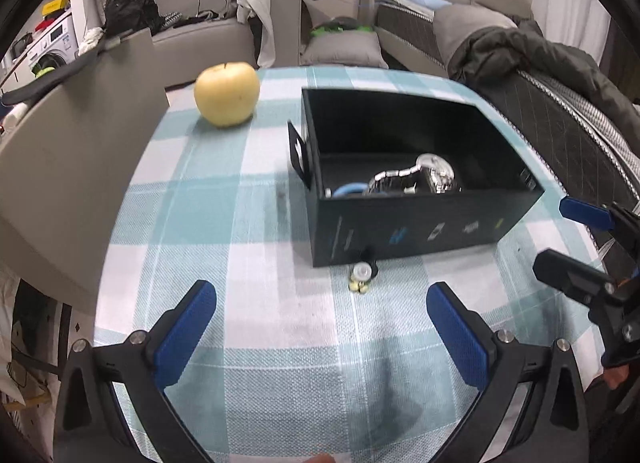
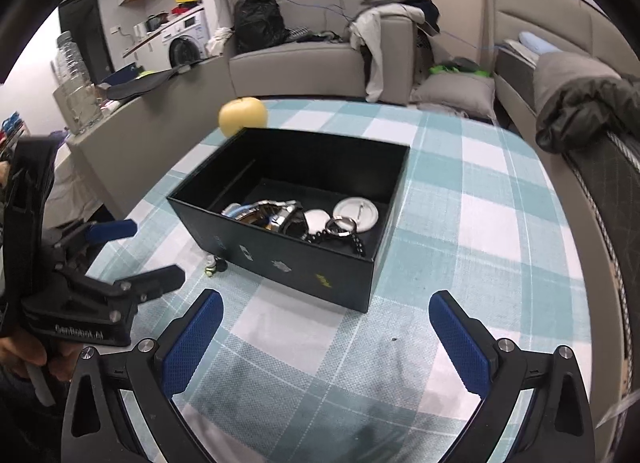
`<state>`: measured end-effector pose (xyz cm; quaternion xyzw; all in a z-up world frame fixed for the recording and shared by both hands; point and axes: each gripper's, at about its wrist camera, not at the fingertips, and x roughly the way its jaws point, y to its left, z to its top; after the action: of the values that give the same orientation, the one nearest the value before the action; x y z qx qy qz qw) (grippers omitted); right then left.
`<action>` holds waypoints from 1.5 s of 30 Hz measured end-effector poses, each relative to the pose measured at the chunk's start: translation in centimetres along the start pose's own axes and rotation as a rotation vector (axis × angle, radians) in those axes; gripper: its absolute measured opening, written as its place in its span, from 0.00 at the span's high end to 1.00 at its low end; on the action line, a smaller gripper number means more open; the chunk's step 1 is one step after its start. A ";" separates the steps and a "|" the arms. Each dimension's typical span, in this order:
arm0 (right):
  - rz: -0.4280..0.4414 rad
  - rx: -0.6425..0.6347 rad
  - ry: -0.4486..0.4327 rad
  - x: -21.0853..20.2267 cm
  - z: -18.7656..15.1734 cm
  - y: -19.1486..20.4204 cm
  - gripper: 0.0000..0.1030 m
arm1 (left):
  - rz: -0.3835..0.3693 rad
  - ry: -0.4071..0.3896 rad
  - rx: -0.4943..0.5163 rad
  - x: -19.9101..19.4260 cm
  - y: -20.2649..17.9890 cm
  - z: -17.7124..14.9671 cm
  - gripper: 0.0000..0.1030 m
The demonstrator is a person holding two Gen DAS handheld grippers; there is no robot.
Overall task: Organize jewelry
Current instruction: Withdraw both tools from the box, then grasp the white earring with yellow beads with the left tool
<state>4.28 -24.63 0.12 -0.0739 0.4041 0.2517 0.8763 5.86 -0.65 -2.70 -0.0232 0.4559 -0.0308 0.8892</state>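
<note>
The left hand-held gripper (image 1: 320, 327) hangs over the checked table (image 1: 248, 223) with its blue pads spread wide and nothing between them. The right hand-held gripper (image 2: 326, 333) is likewise spread and empty. A black box (image 2: 304, 259) stands open on the table; inside lie a silver watch (image 2: 268, 215), a white round badge (image 2: 356, 213) and a key ring with a dark chain (image 2: 340, 229) (the chain touches the box's near wall). A small yellow-and-white trinket (image 1: 362, 277) lies on the cloth just outside the box's near wall. An apple (image 1: 227, 95) sits well apart, beyond the box
</note>
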 end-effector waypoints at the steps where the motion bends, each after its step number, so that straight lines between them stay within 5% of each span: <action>1: -0.010 0.013 0.013 0.3 0.0 -0.1 0.00 | 0.003 0.010 0.003 0.2 0.0 -0.2 0.01; 6: -0.002 0.071 0.078 1.7 -0.3 -0.6 0.00 | -0.014 0.043 -0.005 0.9 0.3 -0.6 0.03; 15: 0.035 0.034 0.096 1.7 -0.7 0.9 0.00 | -0.055 0.054 0.076 1.1 -1.2 -0.8 0.37; 20: 0.038 0.025 0.104 1.7 -0.9 1.0 0.00 | -0.084 0.081 0.069 1.9 -1.3 -0.6 0.65; 32: 0.046 0.032 0.110 1.5 -0.7 0.8 0.00 | -0.084 0.054 0.104 2.3 -2.1 -0.3 0.93; 45: 0.068 -0.039 0.125 1.6 -1.1 2.3 0.01 | -0.064 -0.023 0.105 -0.8 -1.1 -0.4 0.93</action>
<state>3.27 -22.42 -1.61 -0.0927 0.4555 0.2839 0.8387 4.97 -1.67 -2.20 0.0083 0.4425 -0.0828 0.8929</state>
